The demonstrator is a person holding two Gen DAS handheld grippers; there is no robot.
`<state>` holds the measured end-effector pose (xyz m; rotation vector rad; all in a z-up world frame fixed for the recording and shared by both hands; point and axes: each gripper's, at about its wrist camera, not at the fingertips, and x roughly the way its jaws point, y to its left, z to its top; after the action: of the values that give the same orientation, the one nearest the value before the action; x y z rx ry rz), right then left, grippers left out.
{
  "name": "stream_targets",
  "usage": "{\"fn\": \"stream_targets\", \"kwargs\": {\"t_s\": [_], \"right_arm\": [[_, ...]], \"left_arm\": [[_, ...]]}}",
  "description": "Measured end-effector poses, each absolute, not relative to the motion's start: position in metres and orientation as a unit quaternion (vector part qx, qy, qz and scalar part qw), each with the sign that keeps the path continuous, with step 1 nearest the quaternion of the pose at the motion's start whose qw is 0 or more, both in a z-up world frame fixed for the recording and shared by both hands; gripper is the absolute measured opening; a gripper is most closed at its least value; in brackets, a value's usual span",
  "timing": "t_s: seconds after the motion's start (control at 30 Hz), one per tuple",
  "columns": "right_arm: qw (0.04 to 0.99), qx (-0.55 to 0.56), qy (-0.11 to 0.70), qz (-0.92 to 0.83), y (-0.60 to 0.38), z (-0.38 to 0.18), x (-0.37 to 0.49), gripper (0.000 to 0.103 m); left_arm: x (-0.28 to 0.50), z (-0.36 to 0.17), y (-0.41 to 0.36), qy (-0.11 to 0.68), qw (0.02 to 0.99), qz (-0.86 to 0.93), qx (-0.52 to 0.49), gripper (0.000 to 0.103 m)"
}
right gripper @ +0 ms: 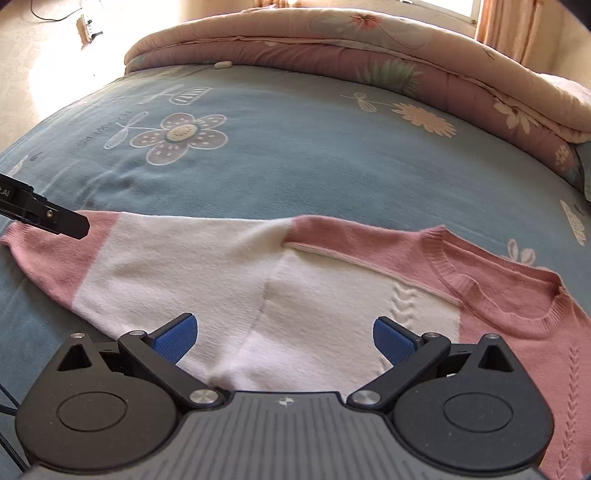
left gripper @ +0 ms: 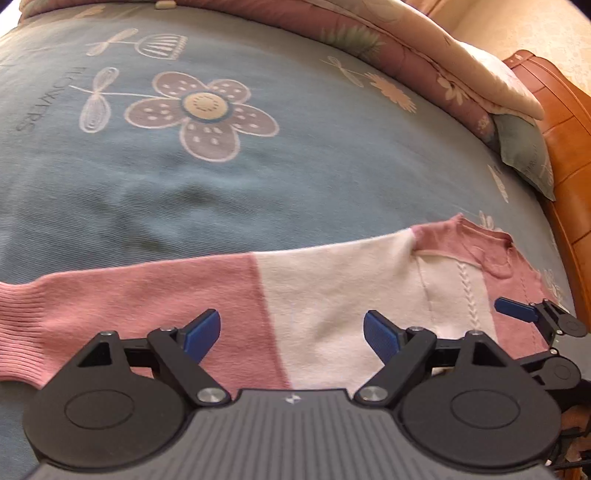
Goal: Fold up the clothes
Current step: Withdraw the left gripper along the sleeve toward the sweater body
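Observation:
A pink-and-white knit sweater lies flat on the blue flowered bedsheet, with one sleeve stretched out to the left. My left gripper hovers open over that sleeve, at the line where pink meets white, with nothing between its pads. My right gripper is open above the white armpit area of the sweater. The ribbed neckline lies to its right. In the right wrist view, a black fingertip of the left gripper reaches over the pink cuff end. The left wrist view shows a blue pad of the right gripper over the sweater's chest.
A folded pink floral quilt runs along the far side of the bed. A blue pillow leans on the orange wooden headboard at the right. The floor with a power strip lies beyond the bed's far left corner.

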<state>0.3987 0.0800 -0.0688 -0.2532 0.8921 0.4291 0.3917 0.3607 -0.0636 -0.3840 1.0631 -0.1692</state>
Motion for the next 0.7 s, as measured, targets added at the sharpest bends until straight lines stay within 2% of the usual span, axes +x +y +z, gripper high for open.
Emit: {"fn": "stream_targets", "kwargs": {"t_s": [0.33, 0.47, 0.7], "right_arm": [[0.859, -0.135, 0.464, 0.169, -0.024, -0.084, 0.380, 0.103], [0.857, -0.134, 0.468, 0.169, -0.054, -0.085, 0.377, 0.103], [0.855, -0.131, 0.475, 0.162, -0.106, -0.088, 0.384, 0.103]], "left_arm": [[0.429, -0.081, 0.257, 0.501, 0.850, -0.108, -0.117, 0.085], [0.443, -0.089, 0.245, 0.491, 0.866, -0.062, -0.070, 0.085], [0.465, -0.069, 0.235, 0.505, 0.860, 0.009, -0.068, 0.085]]}}
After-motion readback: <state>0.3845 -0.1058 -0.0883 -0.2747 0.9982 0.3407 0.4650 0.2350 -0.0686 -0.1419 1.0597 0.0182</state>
